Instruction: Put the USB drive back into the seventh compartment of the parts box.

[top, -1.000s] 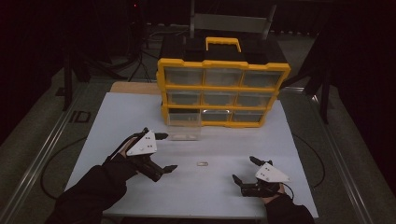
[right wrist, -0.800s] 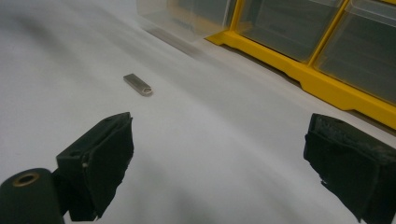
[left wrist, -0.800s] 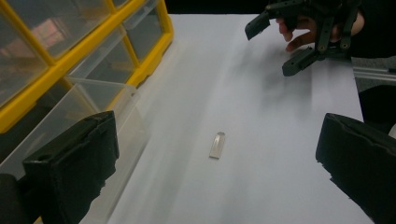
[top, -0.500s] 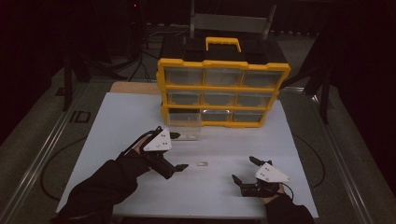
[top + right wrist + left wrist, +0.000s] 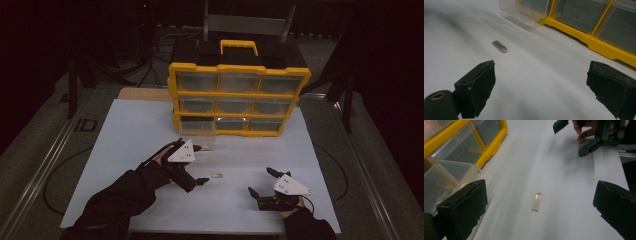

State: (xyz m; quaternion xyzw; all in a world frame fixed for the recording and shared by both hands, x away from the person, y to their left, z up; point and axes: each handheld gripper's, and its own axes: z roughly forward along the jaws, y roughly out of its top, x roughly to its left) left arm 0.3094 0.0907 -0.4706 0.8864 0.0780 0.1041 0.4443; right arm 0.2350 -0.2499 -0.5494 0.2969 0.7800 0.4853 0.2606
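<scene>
A small flat silver metal piece lies on the white table top; it also appears as the metal piece and the metal piece. My left gripper is open, just left of the piece, its jaws spread to either side of it and apart from it. My right gripper rests open near the front right edge, with nothing between its jaws. A yellow drawer organizer stands at the back; its lower-left clear drawer is pulled out.
The organizer has three rows of clear drawers and a yellow handle on top. Dark surroundings and metal rails flank the table. The open drawer sits close beside my left gripper. White surface stretches between the two grippers.
My left gripper has moved right and forward toward the metal piece, staying open. The right gripper has not moved.
</scene>
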